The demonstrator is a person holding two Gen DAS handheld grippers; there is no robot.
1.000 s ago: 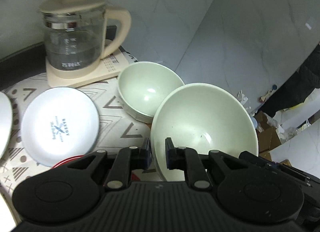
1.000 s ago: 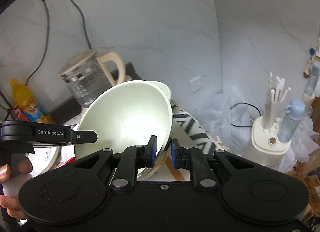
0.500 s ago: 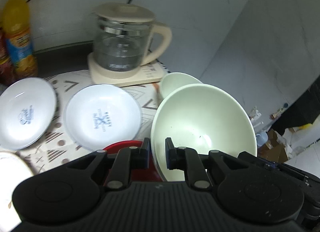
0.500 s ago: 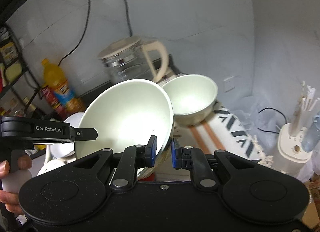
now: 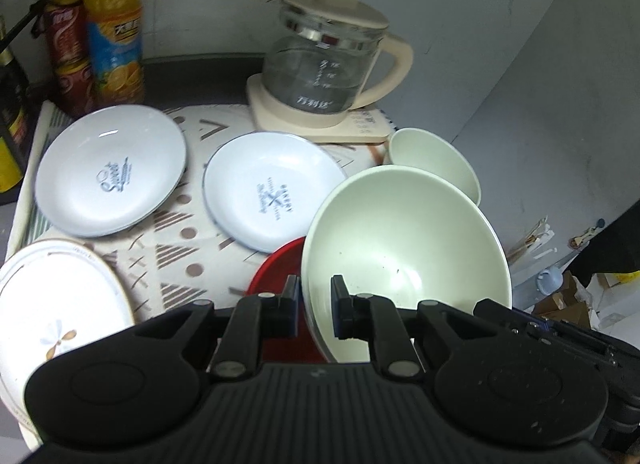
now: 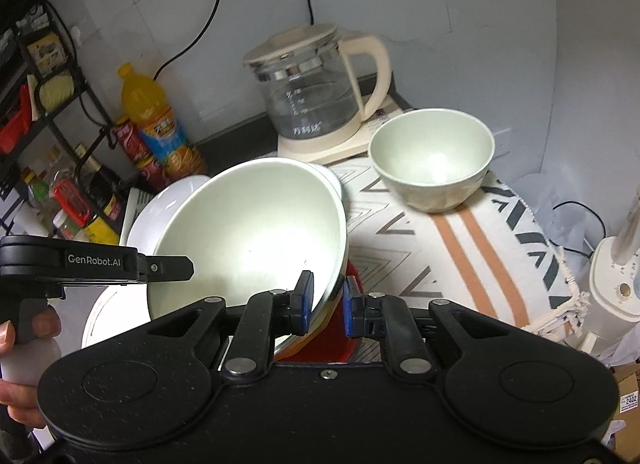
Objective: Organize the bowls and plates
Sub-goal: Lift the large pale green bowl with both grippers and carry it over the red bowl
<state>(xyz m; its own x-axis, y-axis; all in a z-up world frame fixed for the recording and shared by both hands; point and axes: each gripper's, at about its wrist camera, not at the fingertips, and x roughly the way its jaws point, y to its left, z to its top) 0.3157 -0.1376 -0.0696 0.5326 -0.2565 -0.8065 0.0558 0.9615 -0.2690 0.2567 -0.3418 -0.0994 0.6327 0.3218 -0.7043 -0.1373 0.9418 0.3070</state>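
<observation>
We see 2 handheld grippers gripping the same large pale-green ceramic bowl [image 5: 404, 240], which is tilted and raised above a red round dish [image 5: 276, 268] on a patterned table cloth [image 5: 176, 260]. The left gripper [image 5: 314, 304] has its 2 black jaws closed on the bowl's near left rim, 1 finger inside and 1 outside. The right gripper [image 6: 326, 304] clamps the bowl's near right rim between its blue-padded jaws in the same way. In the right wrist view, the left gripper's body shows at the left edge, held in a person's hand [image 6: 20, 344].

A smaller pale-green round bowl [image 6: 432, 158] stands upright on the cloth, far and to the right of the large bowl, just beside a glass kettle with a cream lid and handle [image 5: 332, 64] on its cream base.

In the left wrist view, 2 white round plates with blue print lie flat on the cloth: 1 at the far left [image 5: 110, 170] and 1 in the middle [image 5: 274, 190], which touches or overlaps the red dish. A white plate with a floral mark [image 5: 56, 304] sits at the near left.

An orange drink bottle [image 5: 116, 24] and a red can [image 5: 68, 52] stand against the far wall.
</observation>
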